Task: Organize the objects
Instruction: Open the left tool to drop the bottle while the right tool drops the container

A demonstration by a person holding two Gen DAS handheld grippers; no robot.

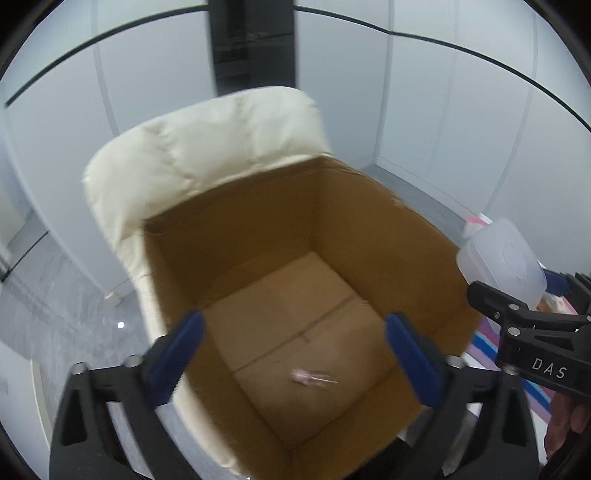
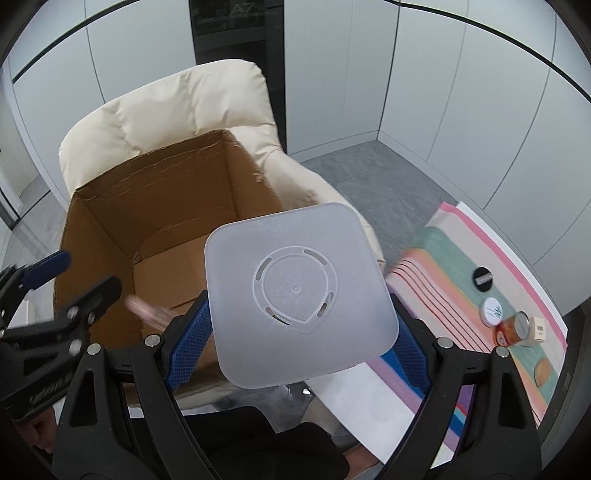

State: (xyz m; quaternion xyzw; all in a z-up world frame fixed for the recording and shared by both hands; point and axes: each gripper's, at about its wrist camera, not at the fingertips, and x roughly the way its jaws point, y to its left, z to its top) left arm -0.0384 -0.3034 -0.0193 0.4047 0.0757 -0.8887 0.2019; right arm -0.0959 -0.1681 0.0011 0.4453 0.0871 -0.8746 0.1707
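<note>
The left gripper (image 1: 295, 354) hung with jaws spread wide above the open cardboard box (image 1: 369, 221), a small pink object (image 1: 308, 377) lying apart on its floor. The right gripper (image 2: 301, 343) pinched a translucent plastic container (image 2: 299, 291) beside the box's rim.

- Pale grey panelled walls (image 2: 461, 92) with a thin dark line running along them near the top.
- A dark, narrow opening (image 2: 236, 33) behind the cream padded armchair (image 2: 166, 107).
- Grey stone-patterned floor (image 2: 388, 177), evenly lit.
</note>
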